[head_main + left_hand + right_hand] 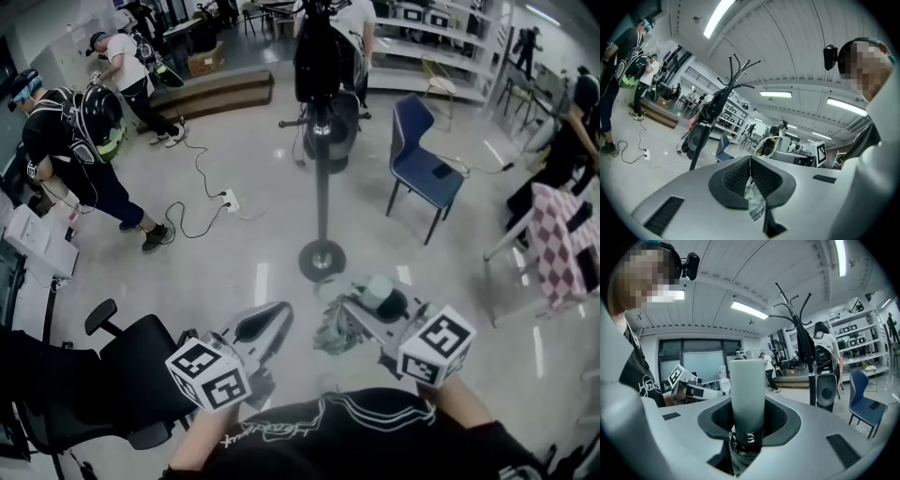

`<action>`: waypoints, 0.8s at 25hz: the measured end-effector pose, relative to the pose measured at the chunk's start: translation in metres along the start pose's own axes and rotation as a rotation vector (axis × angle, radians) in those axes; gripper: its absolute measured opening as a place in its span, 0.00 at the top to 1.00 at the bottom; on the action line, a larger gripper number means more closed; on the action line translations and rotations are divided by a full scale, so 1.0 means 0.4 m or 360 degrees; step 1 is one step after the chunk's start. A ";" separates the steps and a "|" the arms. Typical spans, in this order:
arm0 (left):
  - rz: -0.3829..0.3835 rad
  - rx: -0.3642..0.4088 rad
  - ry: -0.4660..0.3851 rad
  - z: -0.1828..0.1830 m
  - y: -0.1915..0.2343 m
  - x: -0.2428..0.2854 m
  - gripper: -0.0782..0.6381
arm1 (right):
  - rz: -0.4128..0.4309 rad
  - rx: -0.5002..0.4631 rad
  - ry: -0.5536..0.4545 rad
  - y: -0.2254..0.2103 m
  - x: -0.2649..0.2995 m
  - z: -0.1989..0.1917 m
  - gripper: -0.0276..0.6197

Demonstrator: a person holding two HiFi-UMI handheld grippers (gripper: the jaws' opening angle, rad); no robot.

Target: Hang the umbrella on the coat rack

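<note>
The coat rack point(322, 178) is a dark pole on a round base, with black bags hung on its upper part; it stands just ahead of me. It also shows in the left gripper view as the coat rack point(710, 117) and in the right gripper view as the coat rack point(802, 336). My right gripper point(364, 305) is shut on the pale grey-green handle point(746, 390) of the folded umbrella point(335, 328). My left gripper point(279, 321) is shut on a fold of the umbrella's grey fabric point(755, 199). Both grippers are held close together, short of the rack's base.
A blue chair point(427, 164) stands right of the rack. A black office chair point(122, 375) is at my left. A power strip with cables point(230, 200) lies on the floor to the left. Several people work around the room, and a checked cloth point(560, 239) hangs at the right.
</note>
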State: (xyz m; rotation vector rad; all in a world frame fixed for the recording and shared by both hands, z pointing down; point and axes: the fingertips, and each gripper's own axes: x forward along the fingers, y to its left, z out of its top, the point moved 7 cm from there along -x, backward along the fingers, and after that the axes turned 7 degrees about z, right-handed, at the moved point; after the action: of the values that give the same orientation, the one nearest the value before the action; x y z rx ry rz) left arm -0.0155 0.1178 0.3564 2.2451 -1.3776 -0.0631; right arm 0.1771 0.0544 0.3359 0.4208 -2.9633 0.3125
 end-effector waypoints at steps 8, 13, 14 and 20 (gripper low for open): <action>0.0049 -0.0027 0.0057 0.037 0.084 0.141 0.89 | 0.0011 0.0023 0.0024 -0.164 0.057 0.002 0.75; 0.0056 -0.0017 0.0061 0.062 0.101 0.187 0.89 | 0.0045 0.0010 0.0017 -0.215 0.095 0.015 0.75; 0.0063 -0.0015 0.0057 0.067 0.106 0.189 0.89 | 0.0052 0.0013 0.0009 -0.220 0.100 0.019 0.75; 0.0090 0.0001 0.0007 0.096 0.131 0.186 0.89 | 0.0055 0.0023 -0.0014 -0.245 0.128 0.042 0.75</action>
State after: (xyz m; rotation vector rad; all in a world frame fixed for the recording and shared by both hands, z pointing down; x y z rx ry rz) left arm -0.0337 0.0210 0.3617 2.2039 -1.4382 -0.0381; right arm 0.1548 -0.0547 0.3458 0.3736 -2.9814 0.3373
